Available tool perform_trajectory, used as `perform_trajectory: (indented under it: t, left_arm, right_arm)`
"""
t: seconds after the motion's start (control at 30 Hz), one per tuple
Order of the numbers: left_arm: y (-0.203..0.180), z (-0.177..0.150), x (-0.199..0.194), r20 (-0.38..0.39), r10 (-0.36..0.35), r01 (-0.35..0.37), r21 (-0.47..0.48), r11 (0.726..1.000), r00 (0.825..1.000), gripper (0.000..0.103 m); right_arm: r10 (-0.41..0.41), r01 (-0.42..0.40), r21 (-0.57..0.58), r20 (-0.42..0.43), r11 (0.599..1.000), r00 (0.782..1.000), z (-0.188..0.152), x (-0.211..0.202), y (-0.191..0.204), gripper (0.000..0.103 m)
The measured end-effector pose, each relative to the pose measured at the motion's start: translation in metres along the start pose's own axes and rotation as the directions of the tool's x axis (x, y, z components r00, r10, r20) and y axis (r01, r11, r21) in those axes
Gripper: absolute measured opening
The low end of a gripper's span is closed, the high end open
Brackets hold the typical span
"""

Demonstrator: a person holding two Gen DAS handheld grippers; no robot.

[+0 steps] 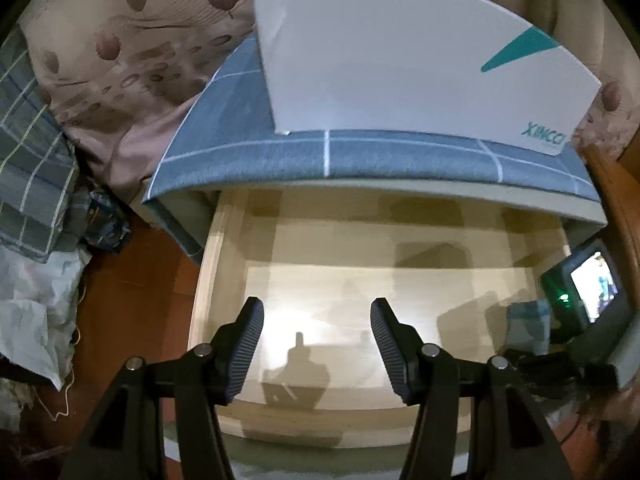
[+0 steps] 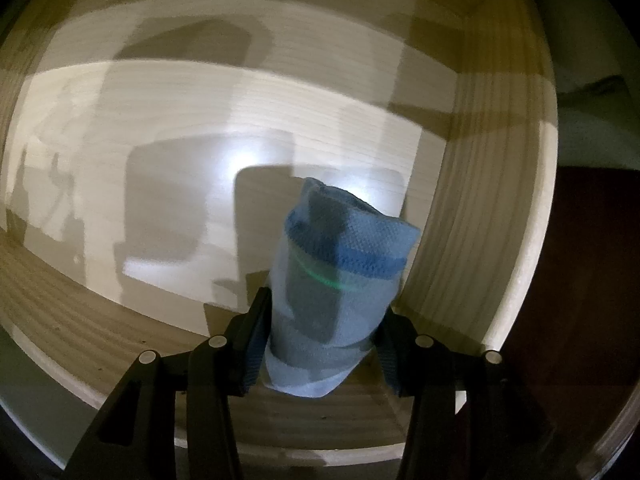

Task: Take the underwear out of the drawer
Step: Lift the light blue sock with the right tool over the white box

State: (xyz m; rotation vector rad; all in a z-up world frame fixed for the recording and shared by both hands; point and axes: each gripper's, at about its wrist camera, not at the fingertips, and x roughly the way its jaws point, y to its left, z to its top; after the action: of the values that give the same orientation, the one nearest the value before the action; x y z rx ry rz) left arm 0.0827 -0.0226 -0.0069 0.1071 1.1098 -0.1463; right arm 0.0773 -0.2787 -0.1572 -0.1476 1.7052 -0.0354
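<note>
A pale wooden drawer [image 1: 224, 248] stands pulled out. In the right wrist view its right wall [image 2: 492, 216] curves past. A rolled light-blue underwear [image 2: 340, 280] with a darker blue band sits between my right gripper's fingers [image 2: 320, 344], which press on its sides inside the drawer near the right wall. My left gripper [image 1: 316, 344] is open and empty above the drawer's front. In the left wrist view the underwear [image 1: 528, 324] shows blurred at the drawer's right, beside the right gripper's camera body [image 1: 588, 288].
A blue checked cloth [image 1: 320, 152] covers the cabinet top, with a white box [image 1: 400, 60] on it. Patterned bedding [image 1: 120, 60] lies behind left. Folded plaid fabric [image 1: 32, 160] and a white bag [image 1: 36, 312] lie on the red-brown floor [image 1: 128, 300] at left.
</note>
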Motion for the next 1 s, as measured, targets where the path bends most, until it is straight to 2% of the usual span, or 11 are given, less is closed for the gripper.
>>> perform_trajectory:
  t: [0.13,0.17,0.23,0.37,0.63,0.83,1.0]
  left_arm:
    - [0.004,-0.009,0.01,0.023,0.011,-0.011,-0.022,1.0,1.0,0.057]
    - [0.004,-0.011,0.013,0.021,0.01,-0.009,-0.02,1.0,1.0,0.057]
    - [0.004,-0.011,0.018,-0.008,-0.016,0.016,-0.023,1.0,1.0,0.057]
    - [0.016,-0.012,0.013,0.039,-0.049,0.052,-0.093,0.994,0.998,0.057]
    - [0.02,-0.011,0.016,0.029,-0.032,0.036,-0.116,0.993,0.999,0.057]
    - [0.018,-0.012,0.012,0.044,-0.021,0.026,-0.109,0.994,0.999,0.057]
    - [0.016,-0.013,0.012,0.044,-0.015,0.019,-0.104,0.994,0.999,0.057]
  right_arm:
    - [-0.003,0.003,0.008,0.015,1.0,1.0,0.0,0.001,-0.002,0.046]
    - [-0.004,0.004,0.006,0.019,1.0,1.0,-0.001,0.001,-0.002,0.043]
    - [0.005,-0.005,0.011,0.034,1.0,0.999,-0.005,-0.001,-0.003,0.04]
    - [0.007,-0.009,0.029,0.069,1.0,0.998,-0.008,-0.004,-0.007,0.036]
    - [-0.008,-0.003,0.054,0.192,0.999,0.981,-0.029,-0.023,-0.008,0.035]
    - [0.014,-0.037,0.059,0.347,0.998,0.938,-0.052,-0.053,-0.016,0.035]
    - [-0.004,-0.043,0.087,0.477,0.995,0.879,-0.073,-0.089,-0.032,0.035]
